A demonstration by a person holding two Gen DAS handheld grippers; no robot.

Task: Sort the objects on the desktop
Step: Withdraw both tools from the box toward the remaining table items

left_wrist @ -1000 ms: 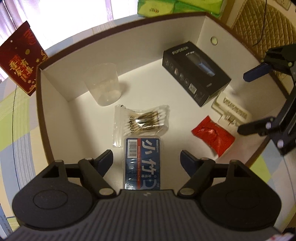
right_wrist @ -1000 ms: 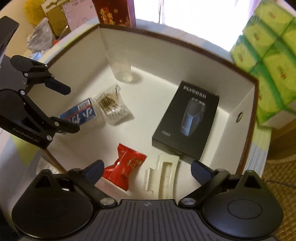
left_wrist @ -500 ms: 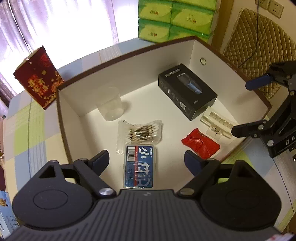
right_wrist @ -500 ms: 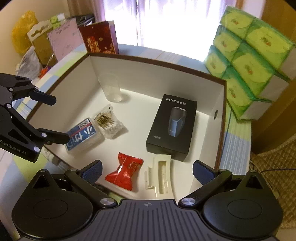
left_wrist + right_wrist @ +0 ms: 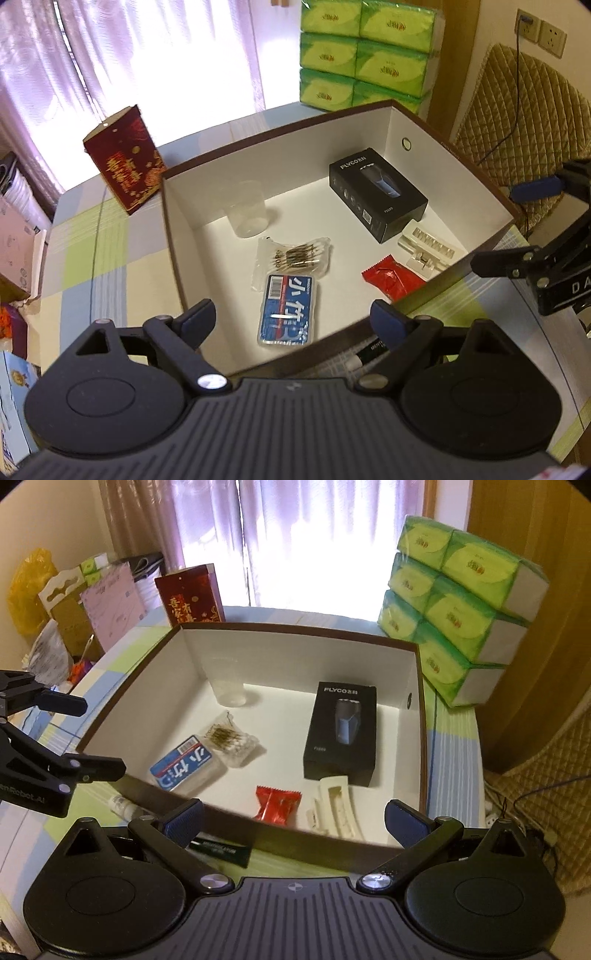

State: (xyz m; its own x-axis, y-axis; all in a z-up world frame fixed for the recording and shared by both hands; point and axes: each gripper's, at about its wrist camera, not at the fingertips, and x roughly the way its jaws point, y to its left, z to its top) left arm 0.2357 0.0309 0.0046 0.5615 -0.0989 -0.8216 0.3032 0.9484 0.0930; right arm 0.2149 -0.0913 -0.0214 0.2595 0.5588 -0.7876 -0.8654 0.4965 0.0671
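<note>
Now we keep both claws, left gripper [image 5: 291, 317] and right gripper [image 5: 293, 816], wide and empty (nothing between them), approaching the dark tube [image 5: 221, 851] outside the box [image 5: 295, 631] squarely.

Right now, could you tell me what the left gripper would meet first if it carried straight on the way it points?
Probably the blue card case lying on the box floor, centred between the open fingers of the left gripper; depth is uncertain.

Stack of green tissue packs [image 5: 365, 51] top center, curtain [image 5: 92, 66] upper left, quilted chair back [image 5: 517, 107] and wall sockets [image 5: 541, 31] upper right.
</note>
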